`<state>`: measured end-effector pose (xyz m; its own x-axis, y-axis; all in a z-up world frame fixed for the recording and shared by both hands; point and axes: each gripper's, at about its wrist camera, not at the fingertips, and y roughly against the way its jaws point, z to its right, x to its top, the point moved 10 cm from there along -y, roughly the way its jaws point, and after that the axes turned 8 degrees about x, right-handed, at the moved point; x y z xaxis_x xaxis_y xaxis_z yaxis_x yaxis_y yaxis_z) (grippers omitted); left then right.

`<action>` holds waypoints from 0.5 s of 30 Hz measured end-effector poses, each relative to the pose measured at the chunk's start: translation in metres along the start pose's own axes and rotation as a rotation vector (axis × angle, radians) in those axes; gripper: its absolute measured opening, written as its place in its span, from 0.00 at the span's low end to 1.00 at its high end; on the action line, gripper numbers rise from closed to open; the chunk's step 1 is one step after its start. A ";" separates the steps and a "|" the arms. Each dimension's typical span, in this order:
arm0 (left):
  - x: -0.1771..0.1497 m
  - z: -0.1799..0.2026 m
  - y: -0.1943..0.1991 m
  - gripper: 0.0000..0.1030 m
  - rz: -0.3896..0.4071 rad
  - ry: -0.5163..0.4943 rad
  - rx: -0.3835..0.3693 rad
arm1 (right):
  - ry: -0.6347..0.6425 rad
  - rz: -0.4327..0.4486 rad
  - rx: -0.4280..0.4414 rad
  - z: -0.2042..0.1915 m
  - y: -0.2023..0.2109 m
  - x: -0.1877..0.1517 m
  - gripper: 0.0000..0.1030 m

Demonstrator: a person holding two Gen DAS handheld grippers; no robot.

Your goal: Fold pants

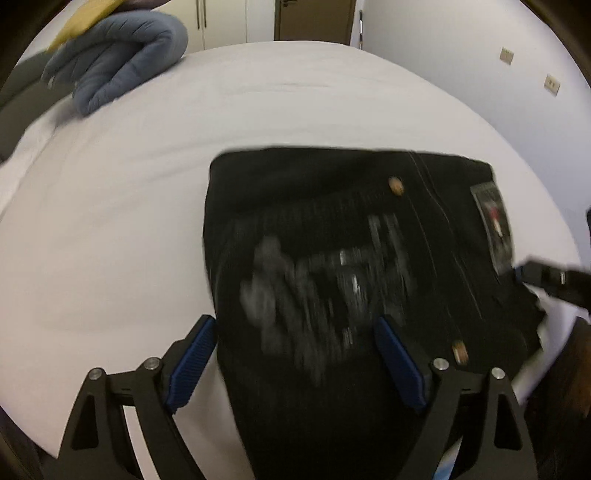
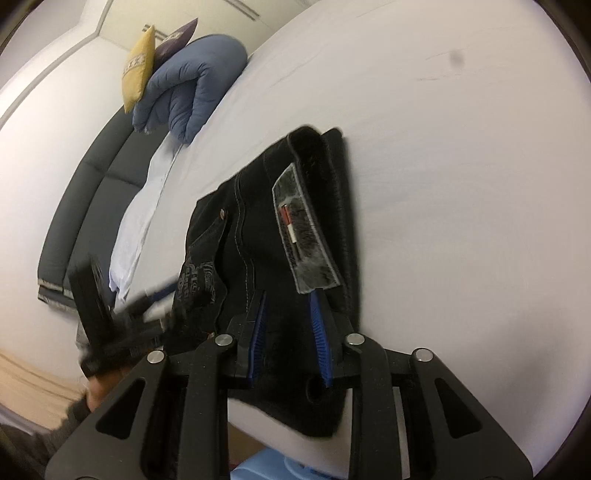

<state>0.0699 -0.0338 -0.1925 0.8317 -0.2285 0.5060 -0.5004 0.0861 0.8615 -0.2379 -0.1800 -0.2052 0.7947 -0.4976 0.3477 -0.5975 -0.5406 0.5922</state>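
Observation:
Black folded pants [image 1: 332, 229] with a grey print and a waist label [image 1: 493, 225] lie on the white bed sheet [image 1: 129, 221], near its front edge. My left gripper [image 1: 295, 365] hovers open over the pants' left edge, one blue pad above the sheet and the other above the dark cloth. In the right wrist view the pants [image 2: 258, 229] run away from my right gripper [image 2: 288, 299], whose pads stand close together with black cloth pinched between them, just below the label [image 2: 303, 229]. That right gripper [image 1: 524, 271] reaches in at the right edge. The left gripper [image 2: 155, 295] shows blurred at the left.
A rolled blue quilt [image 2: 192, 88] with a yellow cushion [image 2: 138, 70] and a purple one [image 2: 177, 38] sits at the bed's far end by a dark padded headboard [image 2: 85, 206]. Cupboard doors [image 1: 221, 18] stand beyond. The bed's front edge [image 2: 258, 424] is right under my right gripper.

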 end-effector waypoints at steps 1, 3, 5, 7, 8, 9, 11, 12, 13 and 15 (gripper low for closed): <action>-0.008 -0.002 0.005 0.86 -0.003 0.021 -0.030 | 0.000 0.012 -0.014 0.001 0.009 0.002 0.24; -0.019 -0.011 0.018 0.86 0.001 0.059 -0.055 | 0.007 0.027 -0.051 0.004 0.022 0.008 0.48; -0.018 -0.023 0.027 0.86 0.019 0.089 -0.043 | 0.012 0.056 -0.078 0.007 0.032 0.016 0.71; -0.008 -0.039 0.032 0.94 0.033 0.151 -0.058 | 0.011 0.064 -0.068 0.008 0.034 0.025 0.73; -0.004 -0.044 0.031 0.96 0.032 0.174 -0.074 | 0.006 0.056 -0.065 0.010 0.032 0.028 0.73; 0.002 -0.048 0.029 0.97 0.026 0.195 -0.093 | -0.003 0.038 -0.052 0.012 0.026 0.031 0.73; 0.010 -0.053 0.018 0.97 -0.009 0.213 -0.140 | -0.025 0.004 -0.038 0.015 0.015 0.036 0.73; 0.011 -0.057 0.010 0.97 -0.025 0.210 -0.163 | -0.044 -0.017 -0.036 0.019 0.007 0.038 0.73; 0.014 -0.054 0.003 0.97 -0.051 0.207 -0.191 | -0.070 -0.042 -0.038 0.025 -0.001 0.039 0.73; 0.008 -0.044 -0.012 0.97 -0.133 0.226 -0.235 | -0.102 -0.051 -0.026 0.033 -0.011 0.042 0.73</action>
<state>0.0927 0.0063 -0.1966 0.9314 -0.0346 0.3624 -0.3366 0.2973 0.8935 -0.2014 -0.2174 -0.2210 0.8082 -0.5369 0.2420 -0.5527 -0.5495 0.6265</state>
